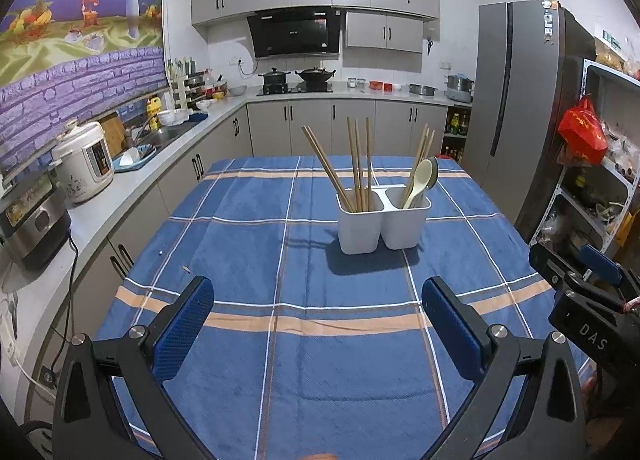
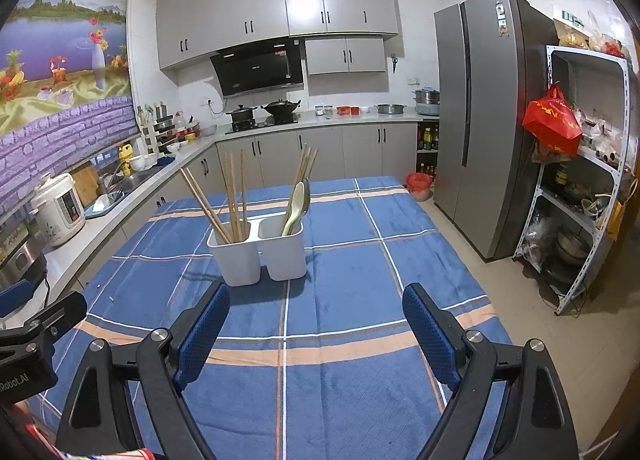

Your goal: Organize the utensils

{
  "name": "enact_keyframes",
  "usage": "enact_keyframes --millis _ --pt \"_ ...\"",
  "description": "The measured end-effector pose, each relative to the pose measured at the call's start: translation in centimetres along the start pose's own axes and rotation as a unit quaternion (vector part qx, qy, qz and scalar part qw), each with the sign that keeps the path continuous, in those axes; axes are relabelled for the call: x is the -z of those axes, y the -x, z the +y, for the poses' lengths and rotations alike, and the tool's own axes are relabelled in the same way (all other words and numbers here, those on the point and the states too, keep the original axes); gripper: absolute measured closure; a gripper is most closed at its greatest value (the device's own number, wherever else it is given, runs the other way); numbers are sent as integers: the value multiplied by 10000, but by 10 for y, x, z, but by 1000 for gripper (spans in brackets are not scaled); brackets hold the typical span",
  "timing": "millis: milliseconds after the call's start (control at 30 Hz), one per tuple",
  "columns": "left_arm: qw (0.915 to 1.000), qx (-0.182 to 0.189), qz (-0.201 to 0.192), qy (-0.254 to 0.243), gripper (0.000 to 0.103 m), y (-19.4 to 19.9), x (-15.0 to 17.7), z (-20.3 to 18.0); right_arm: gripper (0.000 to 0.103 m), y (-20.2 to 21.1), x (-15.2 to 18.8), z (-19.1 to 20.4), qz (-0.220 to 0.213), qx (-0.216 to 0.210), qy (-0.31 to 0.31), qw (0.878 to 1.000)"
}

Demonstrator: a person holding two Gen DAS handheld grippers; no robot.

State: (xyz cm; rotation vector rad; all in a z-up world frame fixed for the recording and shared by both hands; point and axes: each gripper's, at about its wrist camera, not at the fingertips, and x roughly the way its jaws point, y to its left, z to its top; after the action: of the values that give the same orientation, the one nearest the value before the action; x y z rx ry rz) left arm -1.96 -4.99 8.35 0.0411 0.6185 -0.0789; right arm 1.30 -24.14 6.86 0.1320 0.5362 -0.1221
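Note:
A white two-compartment utensil holder stands upright on the blue plaid tablecloth. Its left compartment holds several wooden chopsticks. Its right compartment holds more chopsticks and two spoons. My left gripper is open and empty, low over the cloth in front of the holder. In the right wrist view the holder stands ahead and left, with chopsticks and spoons in it. My right gripper is open and empty. It also shows at the right edge of the left wrist view.
A kitchen counter with a rice cooker and sink runs along the left. A grey fridge and a metal shelf rack with a red bag stand to the right. The table's right edge meets tiled floor.

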Motion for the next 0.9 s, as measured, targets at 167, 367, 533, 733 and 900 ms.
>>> enact_keyframes --millis 167,367,533,733,900 --pt "9999 -14 127 -6 0 -8 0 -3 12 -4 -1 -3 16 32 26 10000" --pt "9998 -46 174 -91 0 -14 0 -11 12 -9 3 -4 73 25 97 9999" --pt "9996 -45 249 -131 0 -20 0 -17 12 -10 5 -7 89 56 103 9999" --pt "9993 -5 319 -177 0 -25 0 -24 12 -13 6 -15 149 86 61 9998" --pt "9992 19 342 -225 0 -29 1 -30 12 -17 6 -19 180 93 72 9998"
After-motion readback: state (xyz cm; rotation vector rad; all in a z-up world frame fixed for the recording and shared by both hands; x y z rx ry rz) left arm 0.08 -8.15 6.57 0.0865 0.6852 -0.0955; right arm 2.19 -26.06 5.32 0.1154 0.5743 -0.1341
